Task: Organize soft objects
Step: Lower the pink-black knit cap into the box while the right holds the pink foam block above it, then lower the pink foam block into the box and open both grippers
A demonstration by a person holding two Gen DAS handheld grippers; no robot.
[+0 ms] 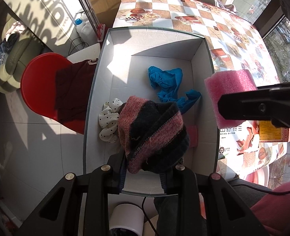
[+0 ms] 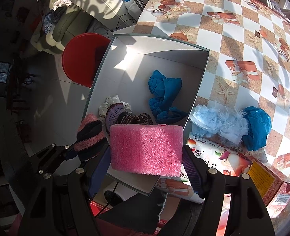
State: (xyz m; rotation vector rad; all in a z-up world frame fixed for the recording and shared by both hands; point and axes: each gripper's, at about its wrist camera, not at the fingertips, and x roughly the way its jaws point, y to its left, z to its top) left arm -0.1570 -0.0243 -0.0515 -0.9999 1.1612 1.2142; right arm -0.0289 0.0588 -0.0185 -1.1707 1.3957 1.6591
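Note:
My left gripper (image 1: pixel 143 171) points straight down over the white cardboard box (image 1: pixel 196 68), shut on a pink-and-dark striped knitted cloth (image 1: pixel 152 129) that hangs above the box's near end. To the right, over the box's rim, my right gripper (image 2: pixel 146 163) is shut on a pink foam block (image 2: pixel 146 149); the block (image 1: pixel 229 86) and the right gripper (image 1: pixel 243 106) also show in the left wrist view. Inside the box (image 2: pixel 198 78) lie a crumpled blue cloth (image 2: pixel 164 94), a white polka-dot scrunchie (image 1: pixel 107 122), and purple knit and leopard-print pieces (image 2: pixel 129 117).
The box stands at the edge of a table with a chequered cloth (image 2: pixel 233 39). Beside it lie a fluffy light-blue item (image 2: pixel 217 122), a blue plastic bag (image 2: pixel 257 129), a tissue pack (image 2: pixel 223 157) and a carton (image 2: pixel 272 182). A red stool (image 1: pixel 38 82) with dark red cloth stands left.

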